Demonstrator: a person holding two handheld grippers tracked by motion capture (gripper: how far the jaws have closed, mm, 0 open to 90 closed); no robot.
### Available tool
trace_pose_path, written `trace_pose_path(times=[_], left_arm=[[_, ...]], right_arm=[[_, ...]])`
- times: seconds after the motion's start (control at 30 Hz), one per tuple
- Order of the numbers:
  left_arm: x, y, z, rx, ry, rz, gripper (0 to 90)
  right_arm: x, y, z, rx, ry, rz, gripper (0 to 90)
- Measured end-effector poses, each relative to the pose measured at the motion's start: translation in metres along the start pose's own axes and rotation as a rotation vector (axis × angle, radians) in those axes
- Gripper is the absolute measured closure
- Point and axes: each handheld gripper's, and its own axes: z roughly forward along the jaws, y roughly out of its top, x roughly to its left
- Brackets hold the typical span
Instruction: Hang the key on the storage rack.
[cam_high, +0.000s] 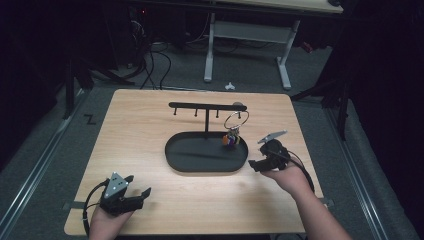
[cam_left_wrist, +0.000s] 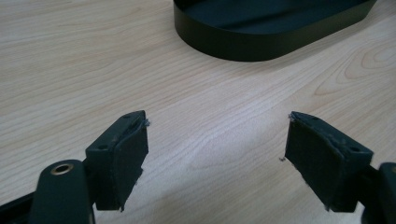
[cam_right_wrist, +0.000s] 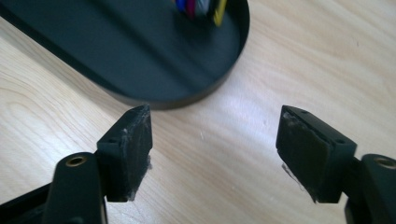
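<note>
A black oval tray (cam_high: 200, 162) with a T-shaped hook stand (cam_high: 206, 106) sits mid-table. A metal key ring (cam_high: 236, 120) hangs from the stand's right end, with colourful keys (cam_high: 230, 139) below it over the tray. My right gripper (cam_high: 256, 164) is at the tray's right end, low over the wood; in the right gripper view its jaws (cam_right_wrist: 215, 149) stand wide apart and empty, with the tray rim (cam_right_wrist: 159, 99) and the keys (cam_right_wrist: 198, 8) ahead. My left gripper (cam_high: 142, 194) rests near the front left edge, open and empty (cam_left_wrist: 217, 154).
The wooden table (cam_high: 135, 130) has bare wood left of the tray and along the front. Behind the table, on the floor, stand a white desk frame (cam_high: 245, 45) and cables (cam_high: 155, 65). The tray wall (cam_left_wrist: 243, 46) lies ahead in the left gripper view.
</note>
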Motion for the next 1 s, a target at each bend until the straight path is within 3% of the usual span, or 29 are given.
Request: trace_pose_path(times=[0.13,0.17,0.43,0.47,0.5,0.57,0.6,0.63,0.67,0.73,0.8,0.83,1.0], left_arm=[[0.0,0.002,0.003,-0.002,-0.007,0.003,21.6],[-0.001,0.003,0.005,0.001,-0.01,0.007,21.5],[-0.004,0.005,0.009,-0.001,-0.015,0.019,21.2],[-0.005,0.004,0.009,0.0,-0.013,0.022,21.1],[-0.005,0.004,0.008,0.001,-0.014,0.021,20.9],[-0.005,0.003,0.009,0.004,-0.009,0.019,20.9],[-0.005,0.003,0.009,0.004,-0.009,0.019,20.8],[-0.004,0.002,0.009,0.01,-0.004,0.02,20.7],[-0.005,0.001,0.01,0.012,0.0,0.019,20.7],[-0.005,0.001,0.008,0.012,0.005,0.015,20.5],[-0.005,0.001,0.007,0.01,0.006,0.012,20.5],[-0.006,0.001,0.005,0.004,0.009,0.013,20.4],[-0.005,0.0,0.003,0.003,0.011,0.014,20.3]], right_arm=[[0.004,-0.021,0.007,-0.035,-0.026,0.012,22.0],[0.006,-0.036,0.014,-0.071,-0.03,0.053,15.9],[0.013,-0.08,0.017,-0.196,-0.047,0.168,13.8],[0.016,-0.088,0.016,-0.226,-0.063,0.191,12.1],[0.02,-0.107,0.015,-0.292,-0.085,0.228,7.5],[0.023,-0.129,0.013,-0.32,-0.103,0.277,12.7],[0.023,-0.131,0.01,-0.319,-0.067,0.282,10.8],[0.021,-0.131,0.004,-0.341,-0.064,0.251,9.3],[0.019,-0.131,-0.001,-0.369,-0.109,0.223,10.6],[0.015,-0.133,-0.004,-0.391,-0.125,0.248,11.6],[0.012,-0.134,-0.003,-0.399,-0.113,0.271,11.6],[0.012,-0.131,0.002,-0.387,-0.08,0.282,11.0],[0.016,-0.128,0.006,-0.384,-0.063,0.261,10.9]])
